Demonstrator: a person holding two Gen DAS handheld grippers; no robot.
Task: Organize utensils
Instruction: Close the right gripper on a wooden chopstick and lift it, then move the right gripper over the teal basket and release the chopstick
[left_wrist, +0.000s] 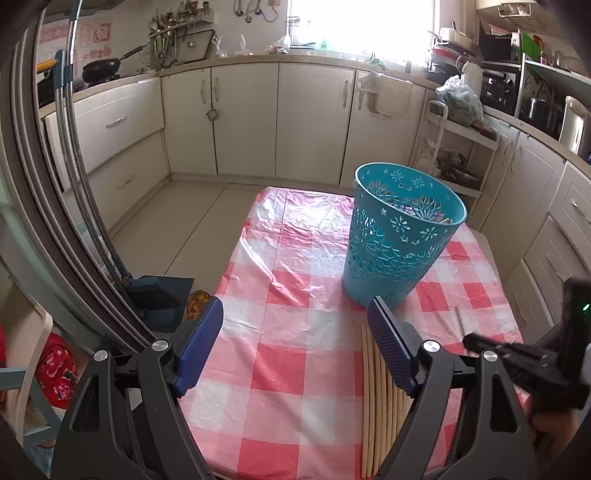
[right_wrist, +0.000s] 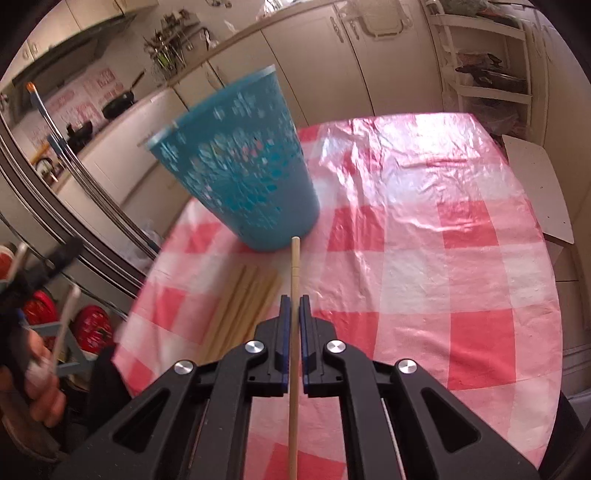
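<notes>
A teal perforated basket (left_wrist: 402, 236) stands upright on the red-and-white checked table (left_wrist: 280, 354); it also shows in the right wrist view (right_wrist: 243, 173). Several pale wooden chopsticks (left_wrist: 380, 398) lie side by side near the table's front, just before the basket; they also show in the right wrist view (right_wrist: 240, 306). My left gripper (left_wrist: 295, 325) is open and empty above the table, left of the pile. My right gripper (right_wrist: 294, 301) is shut on one chopstick (right_wrist: 294, 266), whose tip points at the basket's base. The right gripper also shows in the left wrist view (left_wrist: 469, 338).
Kitchen cabinets (left_wrist: 243, 118) and a counter run behind the table. A white shelf rack (left_wrist: 458, 147) stands at the right. A glass door frame (left_wrist: 55, 184) and a blue dustpan (left_wrist: 159, 295) are left of the table. The table's far end (right_wrist: 424, 155) is covered in shiny plastic.
</notes>
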